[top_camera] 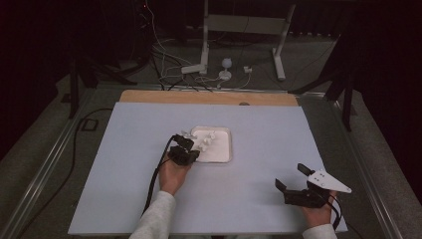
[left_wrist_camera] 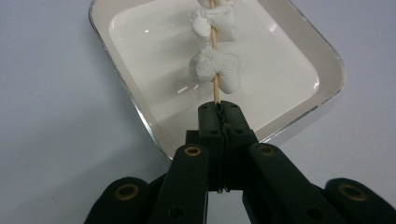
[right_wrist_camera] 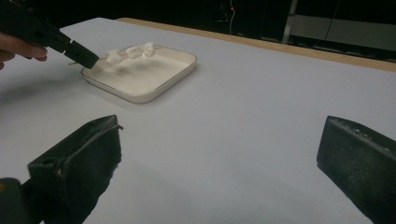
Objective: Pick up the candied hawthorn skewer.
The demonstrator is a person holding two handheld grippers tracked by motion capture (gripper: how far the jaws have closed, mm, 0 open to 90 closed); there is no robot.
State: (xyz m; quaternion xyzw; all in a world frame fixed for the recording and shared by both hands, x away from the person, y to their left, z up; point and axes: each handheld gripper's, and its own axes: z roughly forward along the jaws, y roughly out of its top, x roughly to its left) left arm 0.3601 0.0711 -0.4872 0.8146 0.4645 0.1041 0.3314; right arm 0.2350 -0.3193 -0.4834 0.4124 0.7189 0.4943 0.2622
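Note:
A thin wooden skewer carries white marshmallow-like pieces and is held just above a white rectangular tray. My left gripper is shut on the skewer's near end, at the tray's near-left rim. In the high view the left gripper sits at the tray's left edge, with the pieces over the dish. My right gripper rests near the table's front right, jaws wide apart and holding nothing. The right gripper view looks across the table at the tray and the skewered pieces.
The table top is a pale blue-grey sheet with a wooden strip along its far edge. Cables and a white stand base lie on the floor beyond it. Each gripper trails a black cable.

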